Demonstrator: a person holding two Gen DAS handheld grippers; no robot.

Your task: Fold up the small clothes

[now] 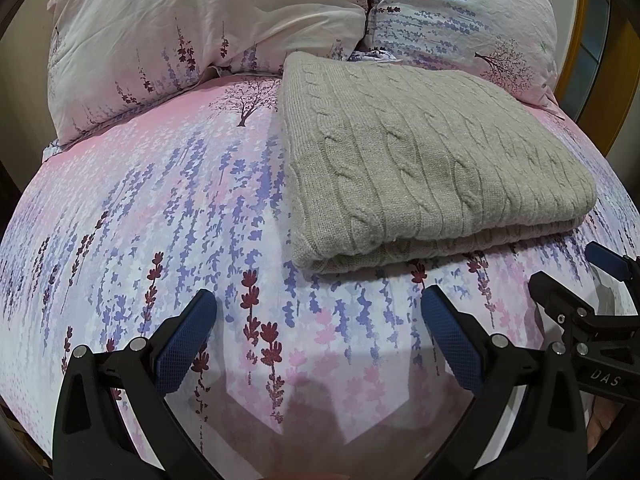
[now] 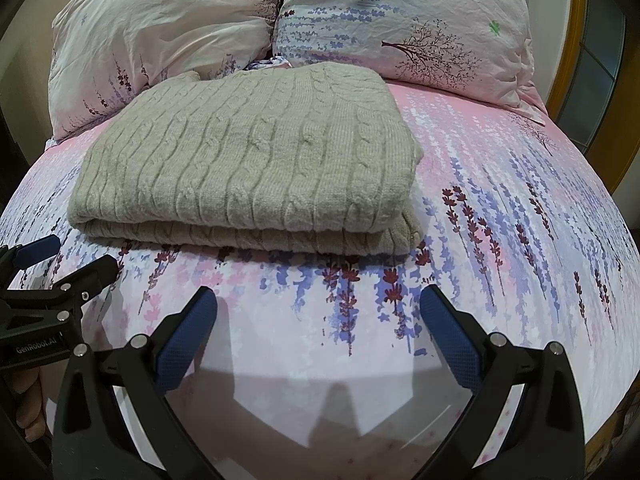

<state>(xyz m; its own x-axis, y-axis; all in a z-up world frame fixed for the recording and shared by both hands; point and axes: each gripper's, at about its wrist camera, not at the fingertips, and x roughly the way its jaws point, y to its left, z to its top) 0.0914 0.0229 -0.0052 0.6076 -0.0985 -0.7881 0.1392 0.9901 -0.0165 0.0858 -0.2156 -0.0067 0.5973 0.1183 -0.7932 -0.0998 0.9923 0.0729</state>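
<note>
In the left wrist view, the left gripper (image 1: pixel 319 312) hangs over the near edge of the bed (image 1: pixel 160 208) with its jaws spread wide and nothing between them; the grey cable-knit sweater (image 1: pixel 424 160) lies folded into a thick rectangle toward the head of the bed, its far edge close to the two pillows (image 1: pixel 200 32), its layered fold edge facing the gripper but apart from it. The right gripper (image 1: pixel 600 280) shows at the right margin, also near the sweater's corner. In the right wrist view, the right gripper (image 2: pixel 319 312) is likewise wide open and empty, short of the sweater (image 2: pixel 248 160), with the left gripper (image 2: pixel 60 276) at the left margin. The bulky knit looks springy: a pinch that catches only the top layer could peel the fold open, and dragging it over the soft sheet could skew the stack.
</note>
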